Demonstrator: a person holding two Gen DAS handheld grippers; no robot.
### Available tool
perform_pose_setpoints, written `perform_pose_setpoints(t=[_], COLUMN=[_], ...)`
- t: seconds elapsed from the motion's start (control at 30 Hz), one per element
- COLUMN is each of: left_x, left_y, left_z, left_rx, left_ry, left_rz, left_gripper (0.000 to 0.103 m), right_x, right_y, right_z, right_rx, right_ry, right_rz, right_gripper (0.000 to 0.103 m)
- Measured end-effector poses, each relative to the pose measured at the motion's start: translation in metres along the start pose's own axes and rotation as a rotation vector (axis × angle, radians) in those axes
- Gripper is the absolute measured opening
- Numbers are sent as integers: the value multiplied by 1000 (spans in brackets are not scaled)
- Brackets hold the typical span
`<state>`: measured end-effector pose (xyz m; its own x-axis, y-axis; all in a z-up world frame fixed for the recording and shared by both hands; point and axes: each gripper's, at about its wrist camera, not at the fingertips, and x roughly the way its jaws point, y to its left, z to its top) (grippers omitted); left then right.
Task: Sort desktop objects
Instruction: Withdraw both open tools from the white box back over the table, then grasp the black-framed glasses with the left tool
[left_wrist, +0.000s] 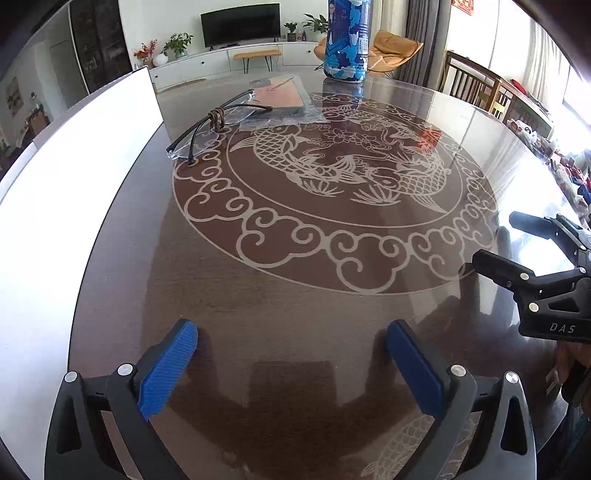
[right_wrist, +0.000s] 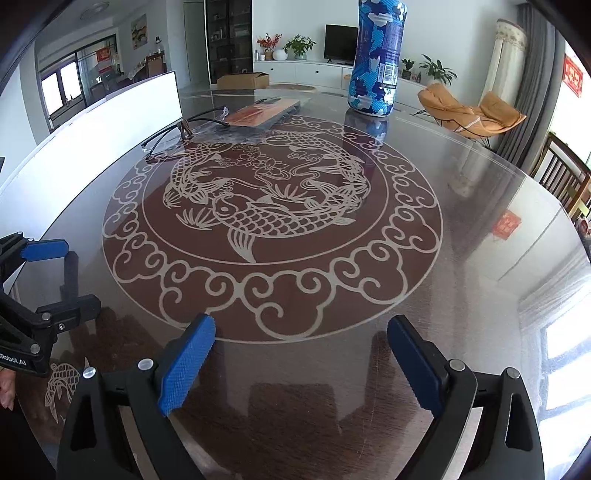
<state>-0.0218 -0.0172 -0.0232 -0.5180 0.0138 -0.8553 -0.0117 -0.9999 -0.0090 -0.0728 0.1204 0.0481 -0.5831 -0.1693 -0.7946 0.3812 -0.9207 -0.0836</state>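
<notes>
My left gripper hangs open over bare dark table, nothing between its blue pads. My right gripper is open too and equally empty; it also shows at the right edge of the left wrist view. At the table's far left lie black-framed glasses in clear wrap, with a small brown looped thing on them. Behind them rests a flat orange-and-grey packet in plastic. A tall blue-and-white patterned canister stands upright at the far side.
The round glass-topped table has a carved fish medallion in its middle. A long white box runs along the left side. Wooden chairs stand past the right rim. A hand holds the left gripper.
</notes>
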Motion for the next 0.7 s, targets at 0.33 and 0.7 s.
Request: perform_pose_setpoints(t=[0.33, 0.7], left_x=[5, 34], left_y=[-3, 44], left_z=[5, 52], left_rx=[-7, -16], left_ry=[-39, -42], left_rz=[5, 11], left_gripper=[103, 103], right_x=[5, 5], right_y=[-5, -6], right_z=[0, 0], right_rx=[34, 38], right_ry=[23, 25], right_rz=[13, 10], right_gripper=[103, 103])
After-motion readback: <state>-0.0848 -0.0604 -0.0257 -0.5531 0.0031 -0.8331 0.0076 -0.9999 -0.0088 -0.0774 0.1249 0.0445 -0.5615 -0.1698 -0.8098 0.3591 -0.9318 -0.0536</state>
